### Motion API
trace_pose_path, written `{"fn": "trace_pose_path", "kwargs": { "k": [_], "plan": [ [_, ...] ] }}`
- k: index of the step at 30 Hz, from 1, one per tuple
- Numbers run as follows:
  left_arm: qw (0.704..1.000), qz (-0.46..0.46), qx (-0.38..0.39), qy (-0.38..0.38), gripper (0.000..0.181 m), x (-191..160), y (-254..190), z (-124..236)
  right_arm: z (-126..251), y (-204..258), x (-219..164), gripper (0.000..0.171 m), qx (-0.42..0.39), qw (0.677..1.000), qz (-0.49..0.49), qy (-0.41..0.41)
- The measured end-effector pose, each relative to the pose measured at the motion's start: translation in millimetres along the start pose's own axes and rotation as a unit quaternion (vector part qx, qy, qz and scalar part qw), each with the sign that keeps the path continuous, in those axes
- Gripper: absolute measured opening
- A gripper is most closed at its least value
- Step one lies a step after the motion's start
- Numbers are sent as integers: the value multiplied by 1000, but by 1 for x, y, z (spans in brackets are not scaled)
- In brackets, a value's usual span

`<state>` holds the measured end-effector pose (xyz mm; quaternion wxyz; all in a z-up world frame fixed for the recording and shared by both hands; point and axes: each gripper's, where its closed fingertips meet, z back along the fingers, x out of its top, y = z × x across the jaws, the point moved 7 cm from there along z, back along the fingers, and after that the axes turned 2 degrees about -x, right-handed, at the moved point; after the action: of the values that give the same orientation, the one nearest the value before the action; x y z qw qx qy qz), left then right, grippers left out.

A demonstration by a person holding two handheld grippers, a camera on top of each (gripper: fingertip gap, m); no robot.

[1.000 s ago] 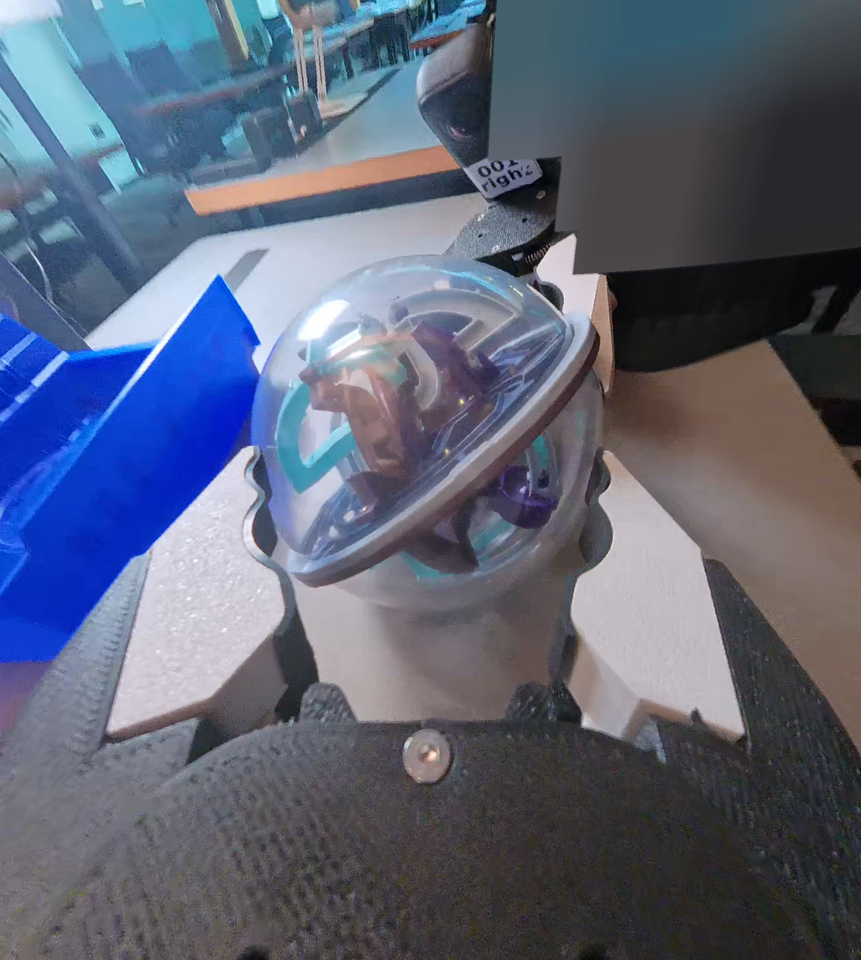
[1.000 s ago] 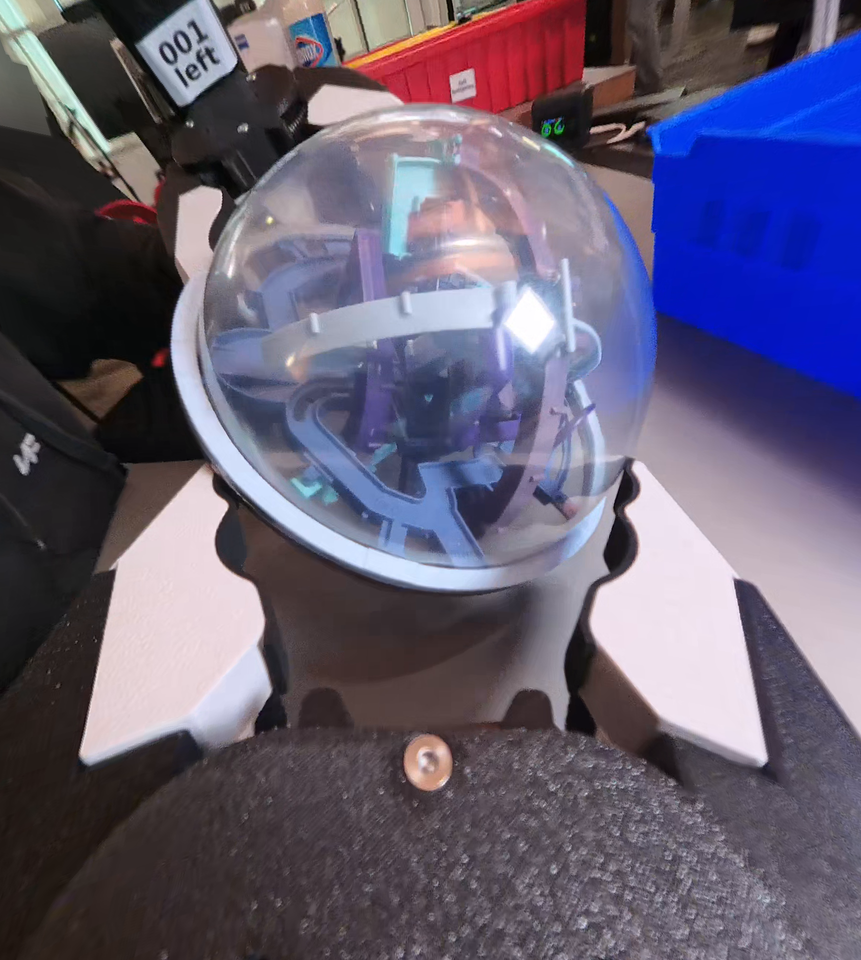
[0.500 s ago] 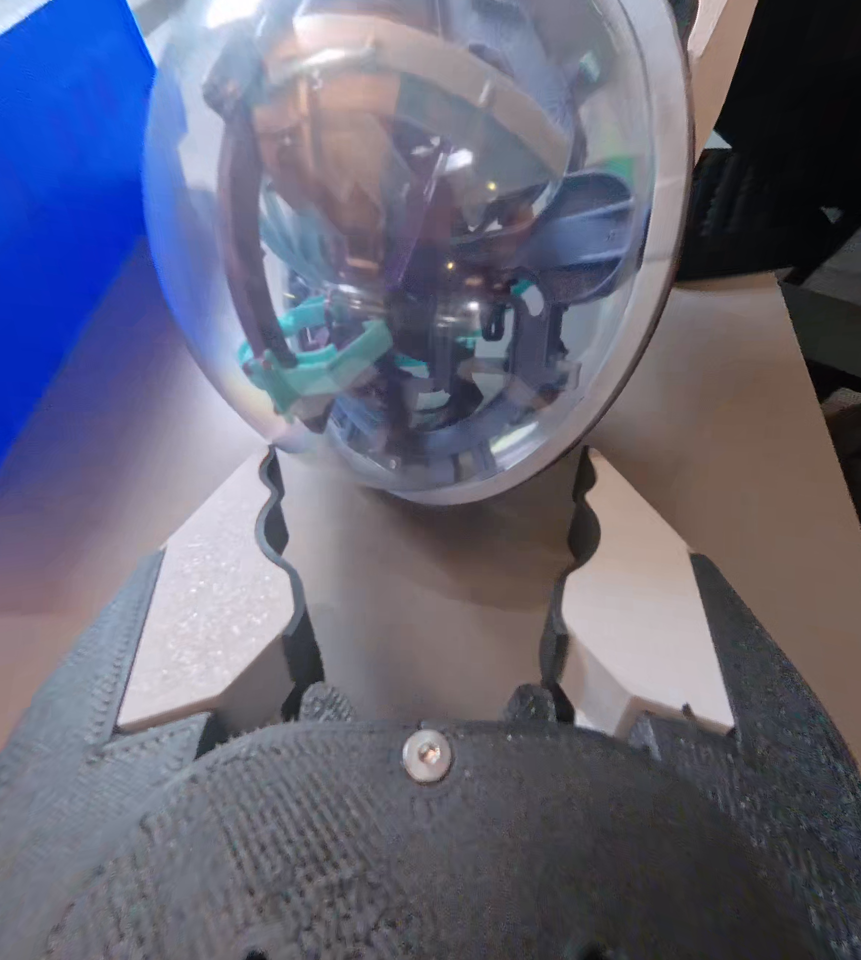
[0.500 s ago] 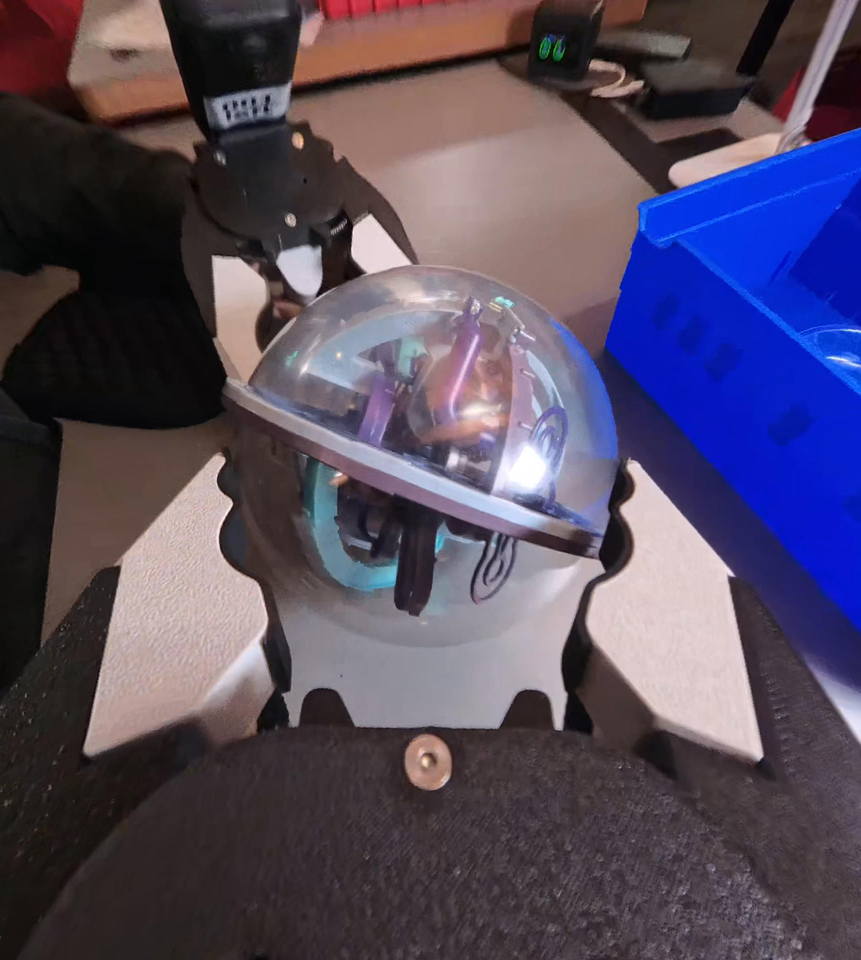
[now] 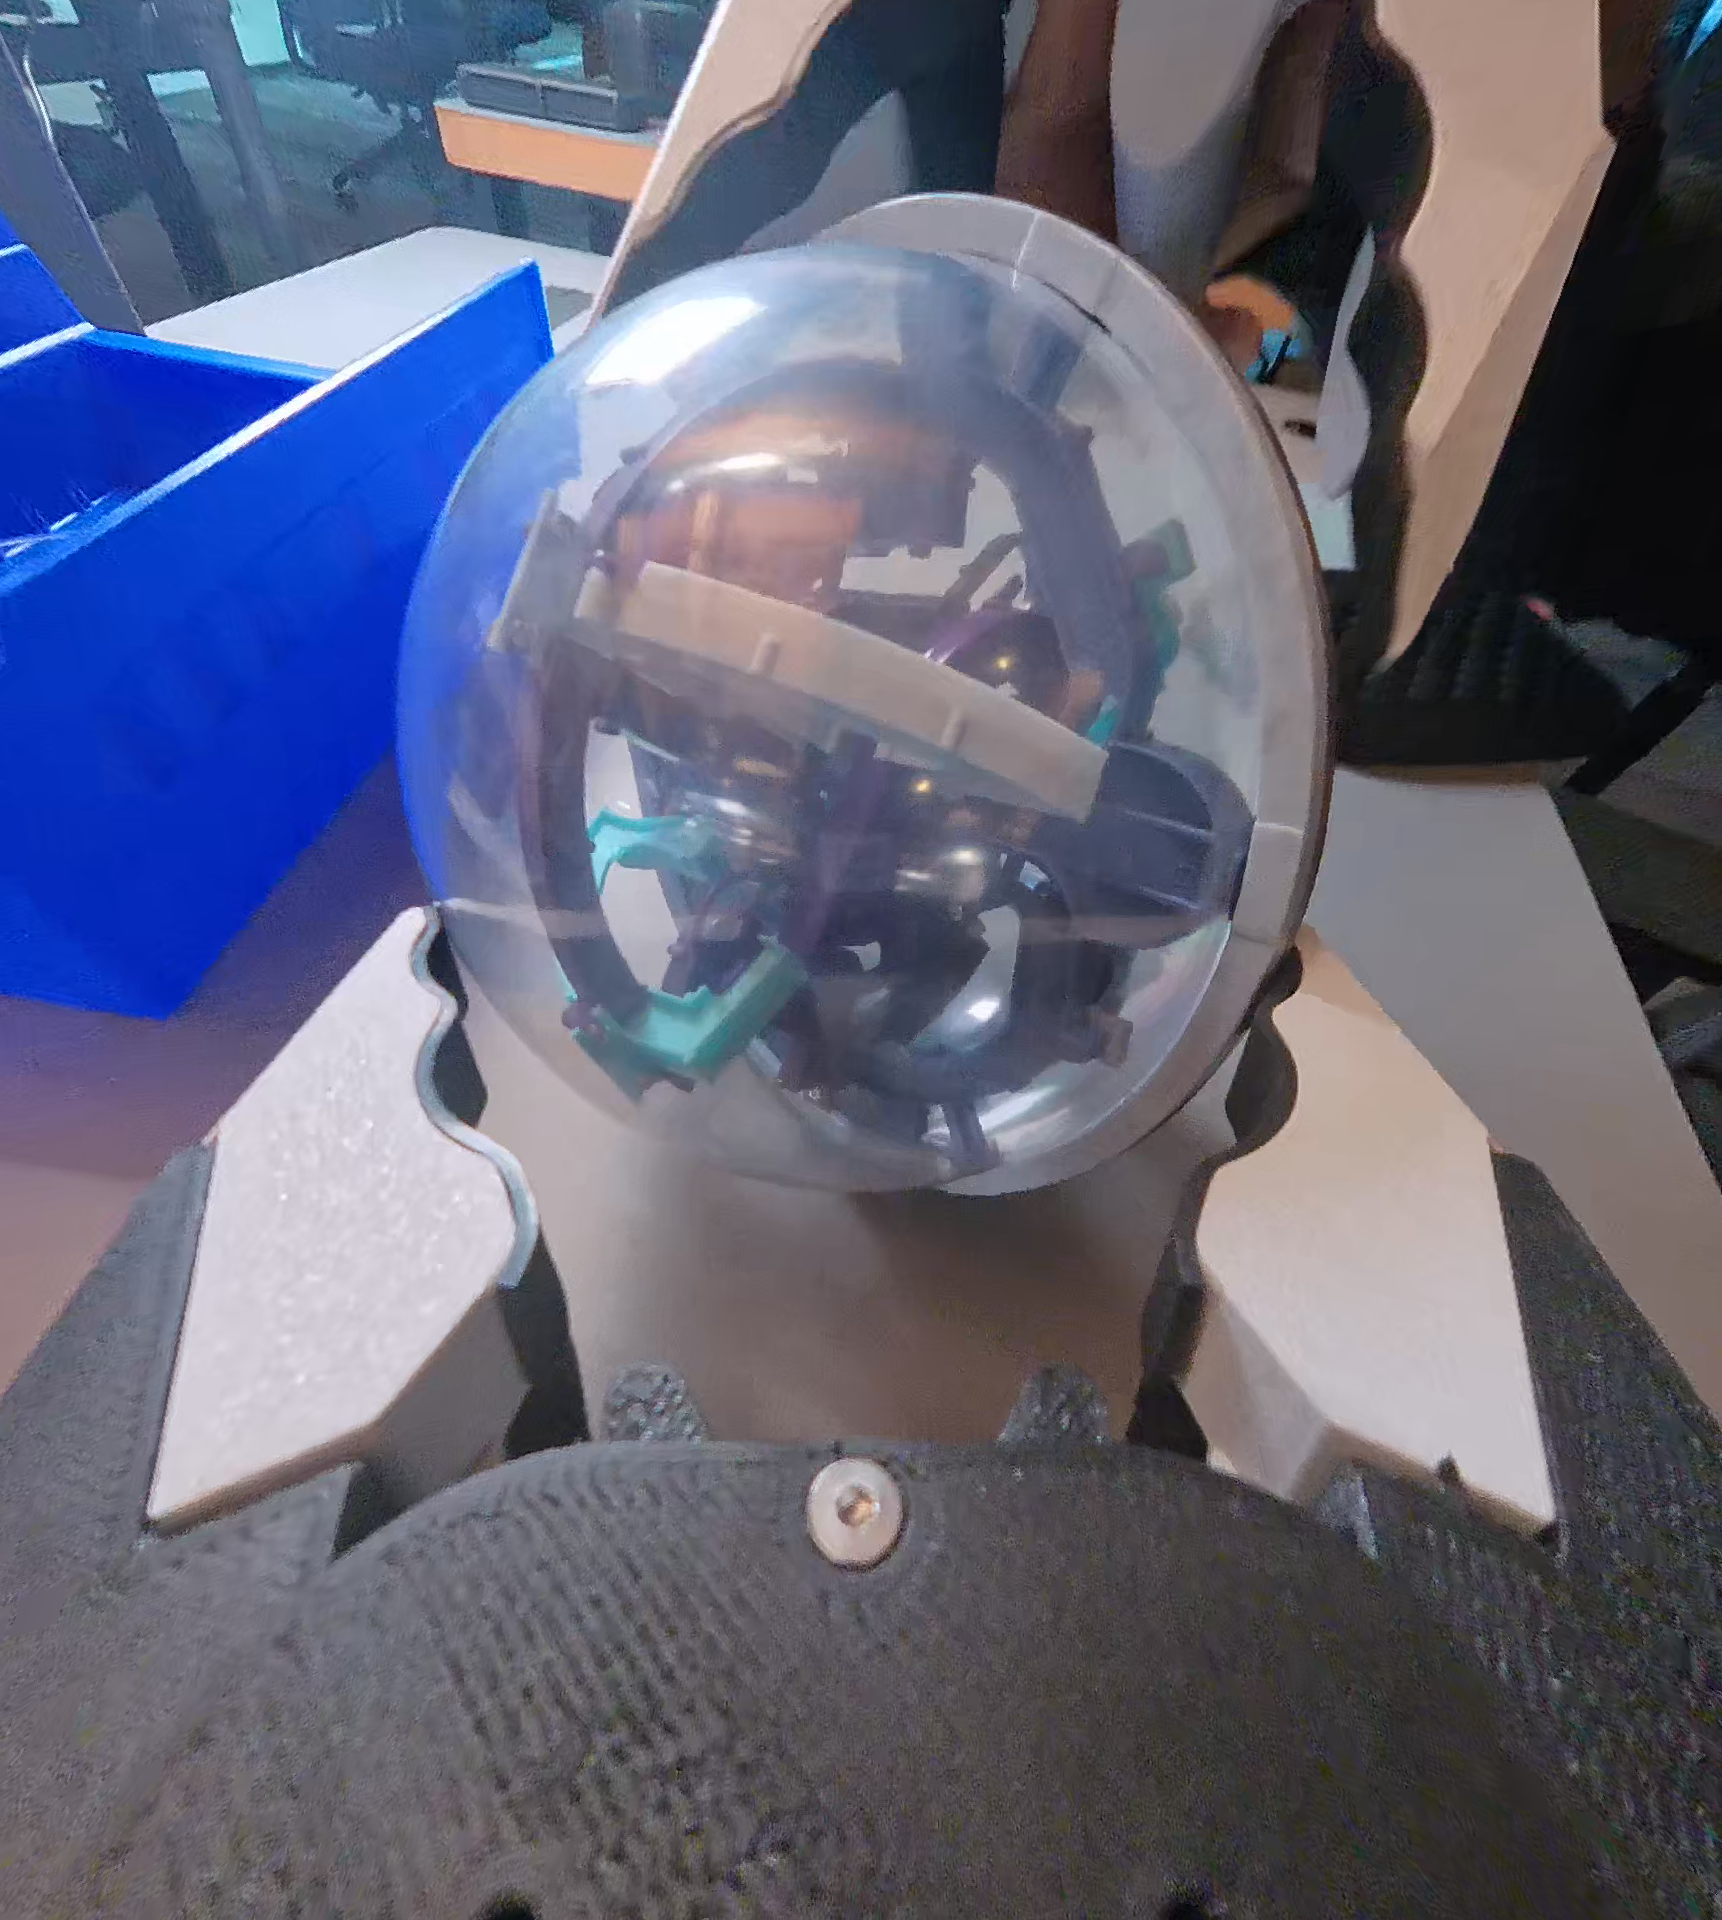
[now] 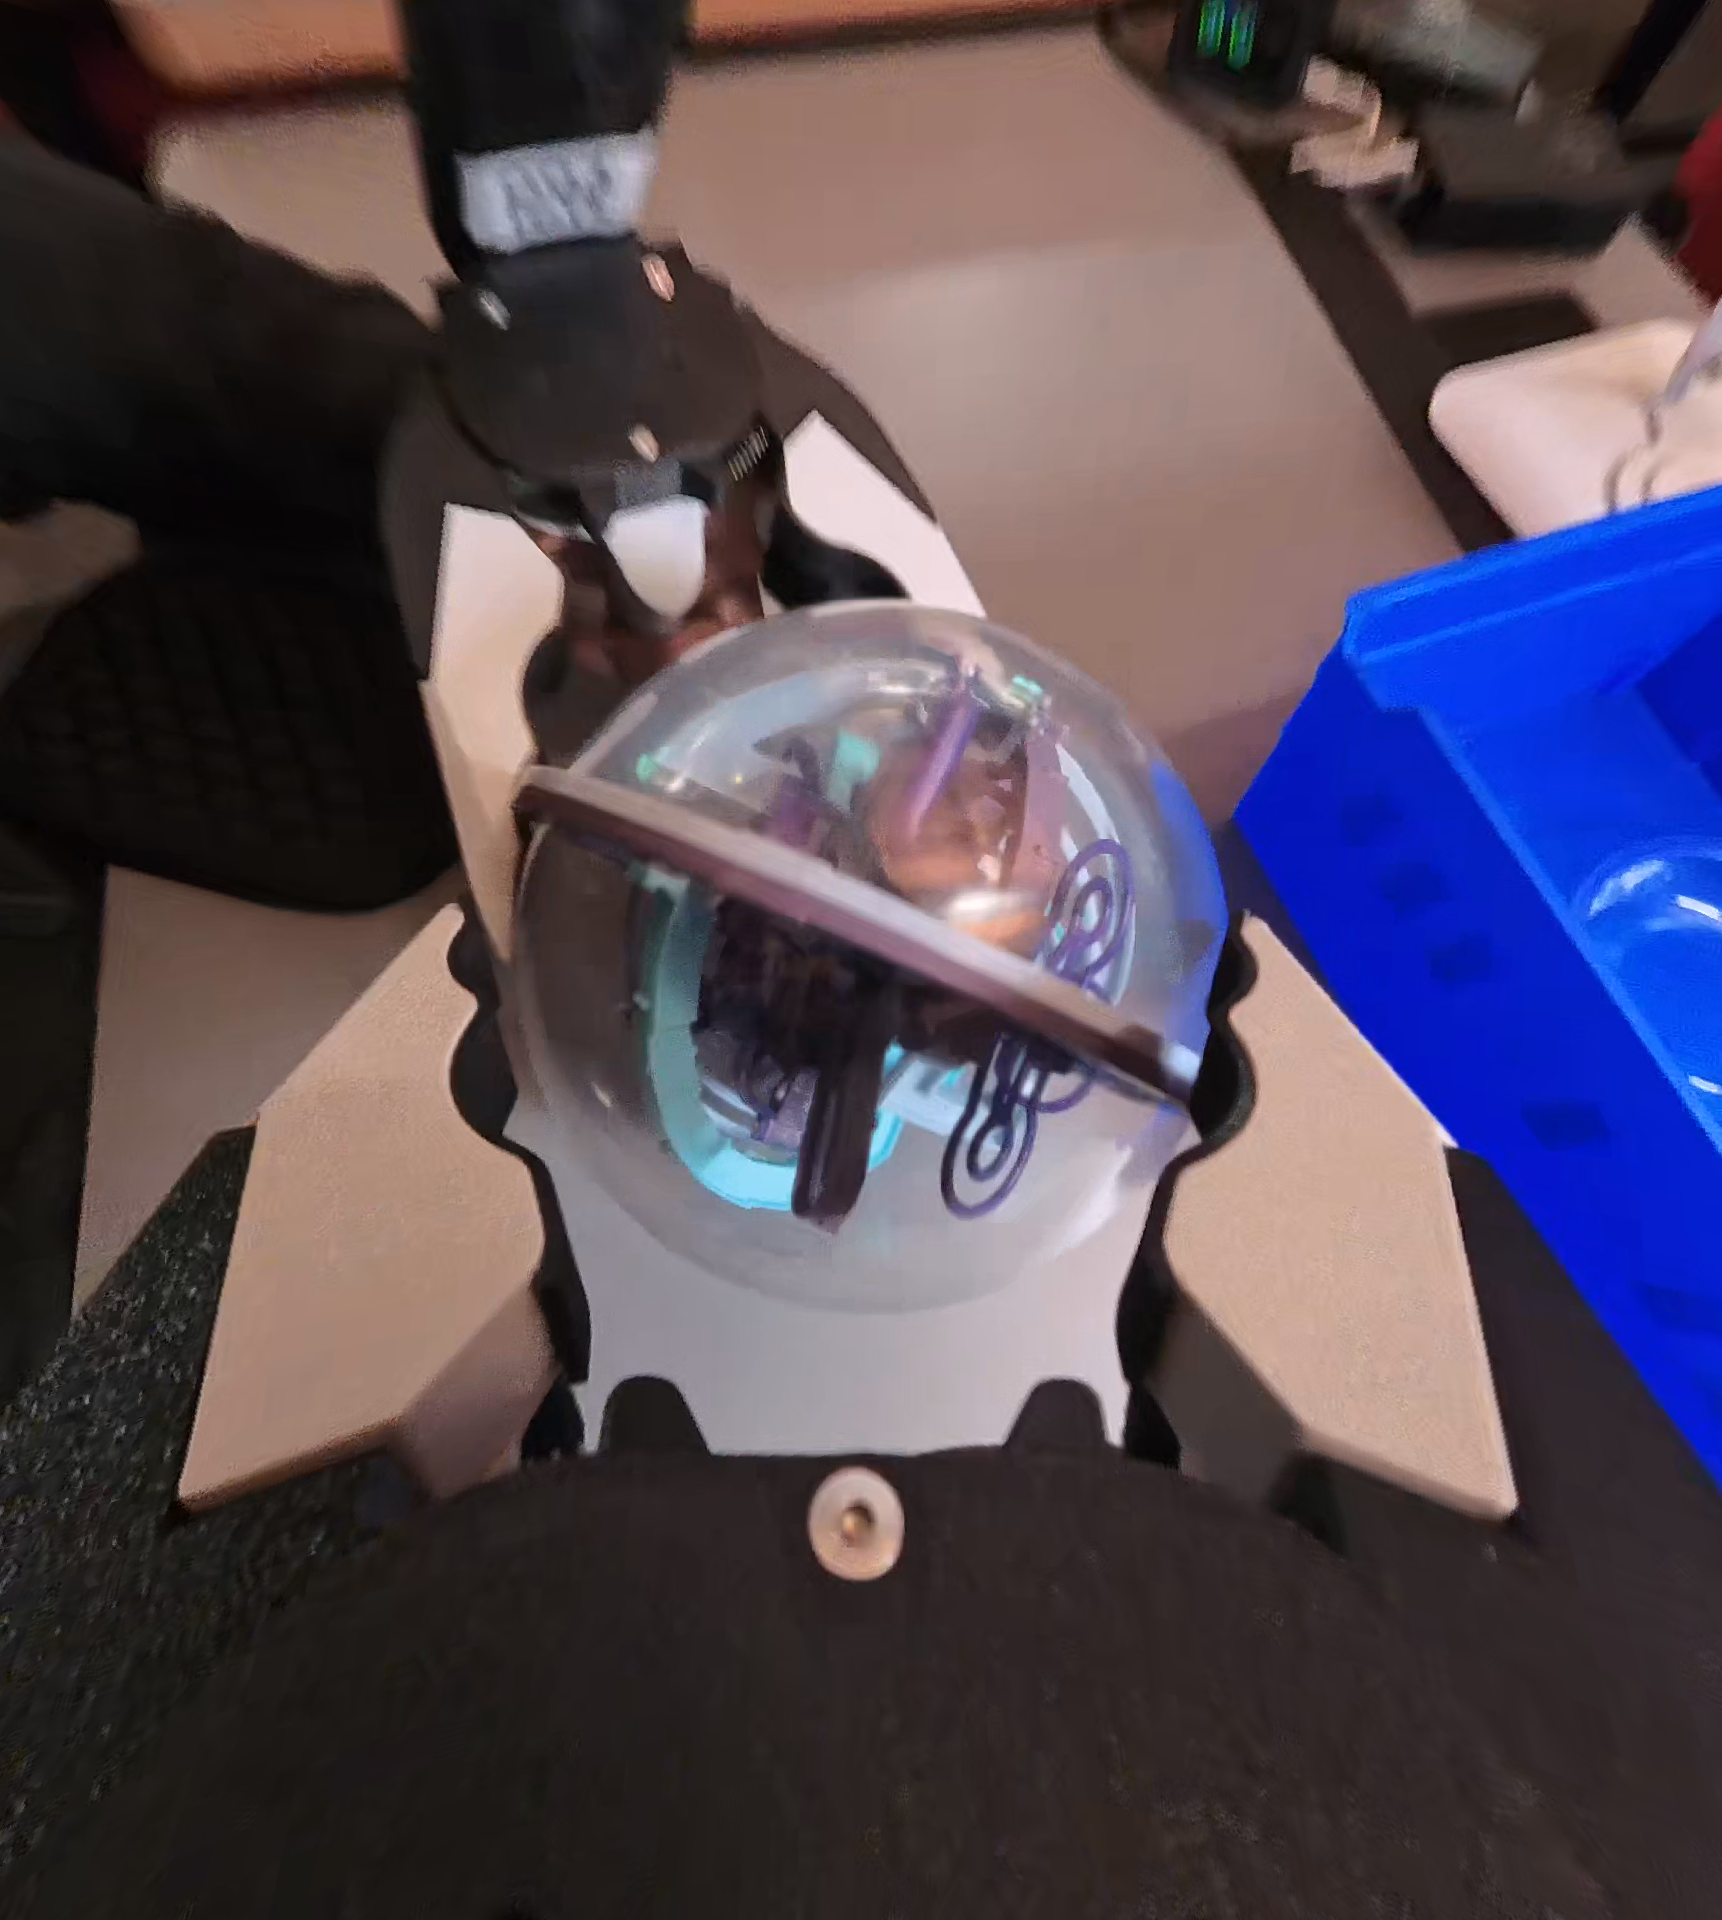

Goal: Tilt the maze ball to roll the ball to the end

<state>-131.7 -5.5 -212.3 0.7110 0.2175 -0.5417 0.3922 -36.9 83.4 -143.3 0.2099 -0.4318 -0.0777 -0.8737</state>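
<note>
1. The maze ball [image 5: 862, 696] sits between the tips of both grippers at once. The left gripper [image 5: 862, 987] has its jaws spread wide and pinching the clear sphere at the tips; the right gripper [image 6: 852, 997] does the same from the opposite side.
2. Only the fingertips [image 5: 400, 997] touch the smooth, curved shell, so it could squirt forward out of the jaws if either grip tightens unevenly.
3. The blue bin [image 6: 1605, 935] stands just beside the right gripper's right jaw; a broad tilt may knock it.
4. The small ball inside cannot be picked out, so an over-steep tilt could drop it off its track unnoticed.
</note>
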Motion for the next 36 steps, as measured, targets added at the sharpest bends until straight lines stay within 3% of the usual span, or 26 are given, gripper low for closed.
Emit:
{"fn": "trace_pose_path", "kwargs": {
  "k": [4,10,20,27,29,33,36],
  "plan": [
    [998,45,-17,-27,144,-5,9,6,20,-11,-29,138,-1,997,-25,-79],
    [997,73,-29,1,136,-24,14,-1,-3,-7,-91,137,-8,995,-75,-70],
    [989,98,-54,95,132,-36,7,-15,-3,-4,-73,124,-43,993,-67,-82],
    [999,9,11,-34,146,9,23,18,-2,-5,-67,121,-48,993,-60,-90],
    [999,-15,23,-34,149,21,26,19,-6,-5,-66,122,-48,993,-55,-93],
    [999,23,-1,-31,142,22,36,13,-5,-2,-60,123,-48,989,-31,-135],
    [991,109,-49,-62,140,14,43,10,-1,-10,-69,127,-69,984,-32,-159]
  ]
}}
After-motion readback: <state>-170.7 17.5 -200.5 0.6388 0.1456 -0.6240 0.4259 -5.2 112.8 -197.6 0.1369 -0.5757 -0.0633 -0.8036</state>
